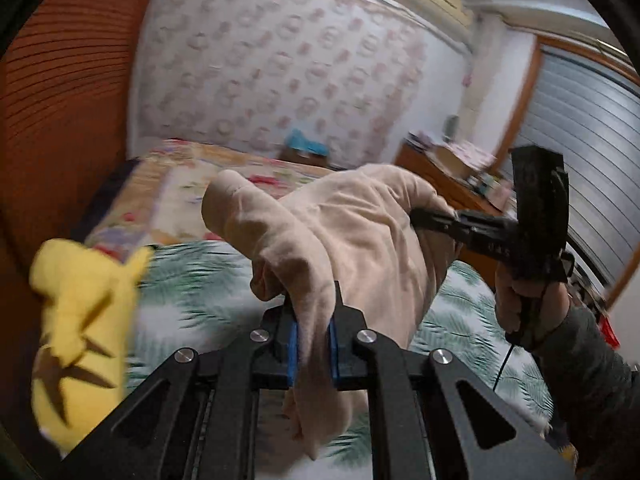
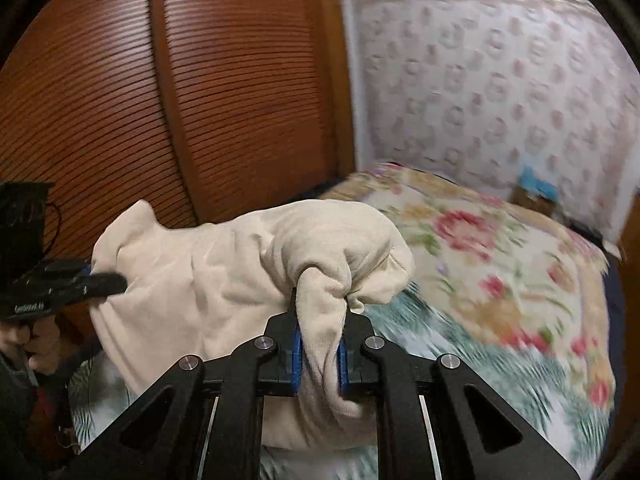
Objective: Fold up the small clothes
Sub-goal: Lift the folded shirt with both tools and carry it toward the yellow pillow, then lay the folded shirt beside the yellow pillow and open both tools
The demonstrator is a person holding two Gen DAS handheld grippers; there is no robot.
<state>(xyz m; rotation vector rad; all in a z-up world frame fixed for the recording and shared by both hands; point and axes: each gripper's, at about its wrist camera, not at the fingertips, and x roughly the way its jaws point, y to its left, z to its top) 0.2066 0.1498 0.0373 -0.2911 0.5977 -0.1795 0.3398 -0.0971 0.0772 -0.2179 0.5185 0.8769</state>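
A small cream garment (image 1: 352,232) hangs in the air above the bed, stretched between both grippers. My left gripper (image 1: 313,322) is shut on one bunched edge of it. My right gripper (image 2: 320,322) is shut on the other bunched edge of the same cream garment (image 2: 224,264). In the left wrist view the right gripper (image 1: 436,216) bites the cloth from the right, with the person's hand behind it. In the right wrist view the left gripper (image 2: 100,280) bites the cloth from the left. The lower part of the garment hangs behind the gripper bodies.
A bed sheet with green leaf print (image 1: 200,276) lies below, with a floral quilt (image 2: 480,248) behind it. A yellow plush toy (image 1: 80,320) lies at the left. A wooden slatted wardrobe (image 2: 160,100) stands close by. A wooden desk (image 1: 448,176) stands at the right.
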